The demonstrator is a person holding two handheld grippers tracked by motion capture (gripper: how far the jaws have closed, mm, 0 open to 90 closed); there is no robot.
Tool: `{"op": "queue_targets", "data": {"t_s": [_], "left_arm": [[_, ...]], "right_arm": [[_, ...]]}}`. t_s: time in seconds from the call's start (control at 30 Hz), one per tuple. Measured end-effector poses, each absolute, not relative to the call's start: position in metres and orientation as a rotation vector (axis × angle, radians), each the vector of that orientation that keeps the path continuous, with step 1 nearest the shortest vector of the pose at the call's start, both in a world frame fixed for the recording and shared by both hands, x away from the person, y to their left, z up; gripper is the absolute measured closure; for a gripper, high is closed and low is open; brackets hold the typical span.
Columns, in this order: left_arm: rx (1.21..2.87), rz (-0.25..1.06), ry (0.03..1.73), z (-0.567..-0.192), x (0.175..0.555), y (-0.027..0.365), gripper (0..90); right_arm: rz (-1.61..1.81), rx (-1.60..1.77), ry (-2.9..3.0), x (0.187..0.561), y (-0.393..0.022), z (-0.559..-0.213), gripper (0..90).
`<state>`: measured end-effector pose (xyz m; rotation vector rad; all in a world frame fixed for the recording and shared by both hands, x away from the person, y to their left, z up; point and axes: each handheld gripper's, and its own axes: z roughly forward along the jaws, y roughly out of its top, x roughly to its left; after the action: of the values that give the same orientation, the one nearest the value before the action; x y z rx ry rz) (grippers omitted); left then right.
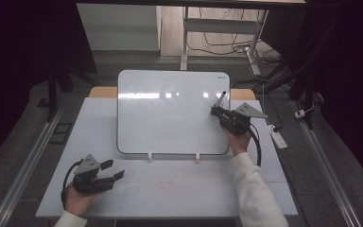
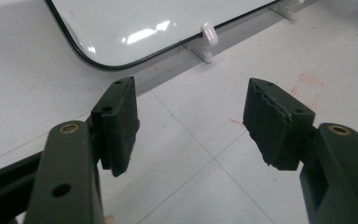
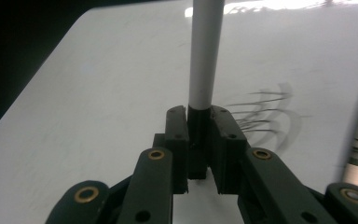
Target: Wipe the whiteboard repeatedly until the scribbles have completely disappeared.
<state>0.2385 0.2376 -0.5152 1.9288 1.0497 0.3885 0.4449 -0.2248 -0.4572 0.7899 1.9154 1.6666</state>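
Note:
A whiteboard point(image 1: 170, 111) leans on two small white stands at the middle of the table. My right gripper point(image 1: 219, 111) is at the board's right side, shut on a marker point(image 1: 221, 99) with a white barrel and a black end. In the right gripper view the marker point(image 3: 206, 51) rises from between the jaws against the whiteboard point(image 3: 98, 84), beside thin dark strokes point(image 3: 265, 109). My left gripper point(image 1: 113, 170) rests low at the table's front left, open and holding nothing. In the left gripper view its jaws point(image 2: 191, 126) stand wide apart over the table, with the board's lower corner point(image 2: 121, 32) ahead.
The white table point(image 1: 170, 184) carries faint red marks point(image 2: 307, 86) in front of the board. A white stand clip point(image 2: 209, 35) holds the board's bottom edge. A white power strip point(image 1: 278, 136) lies off the table's right edge. Desk legs and cables stand behind.

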Motion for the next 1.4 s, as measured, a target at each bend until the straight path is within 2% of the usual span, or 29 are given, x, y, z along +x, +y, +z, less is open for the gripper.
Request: {"op": "queue_targets", "data": {"t_s": [0.1, 0.27, 0.4, 0.57, 0.73, 0.87, 1.03, 1.23, 1.4], "left_arm": [[1.925, 0.386, 1.057, -0.516, 0.239, 0.239, 35.9], [1.926, 0.389, 1.049, -0.515, 0.238, 0.239, 35.9], [1.930, 0.385, 1.053, -0.516, 0.240, 0.239, 35.9], [1.925, 0.389, 1.052, -0.515, 0.238, 0.238, 35.9], [1.930, 0.384, 1.056, -0.516, 0.240, 0.238, 35.9], [1.929, 0.389, 1.052, -0.516, 0.239, 0.238, 35.9], [1.923, 0.387, 1.064, -0.517, 0.240, 0.240, 35.9], [1.923, 0.394, 1.055, -0.516, 0.239, 0.239, 36.0], [1.918, 0.390, 1.066, -0.517, 0.240, 0.241, 36.0]], "right_arm": [[1.613, 0.687, 2.017, 0.438, -0.211, -0.461, 78.1], [1.679, 0.814, 1.901, 0.447, -0.234, -0.455, 78.1], [1.596, 0.695, 2.004, 0.438, -0.222, -0.459, 78.1], [1.657, 0.836, 1.868, 0.448, -0.249, -0.452, 78.1], [1.577, 0.727, 1.980, 0.442, -0.242, -0.454, 78.1], [1.631, 0.839, 1.857, 0.455, -0.259, -0.443, 78.1], [1.593, 0.725, 1.978, 0.450, -0.242, -0.448, 78.2], [1.650, 0.840, 1.835, 0.467, -0.260, -0.435, 78.1], [1.622, 0.761, 1.916, 0.462, -0.249, -0.440, 78.2]]}}
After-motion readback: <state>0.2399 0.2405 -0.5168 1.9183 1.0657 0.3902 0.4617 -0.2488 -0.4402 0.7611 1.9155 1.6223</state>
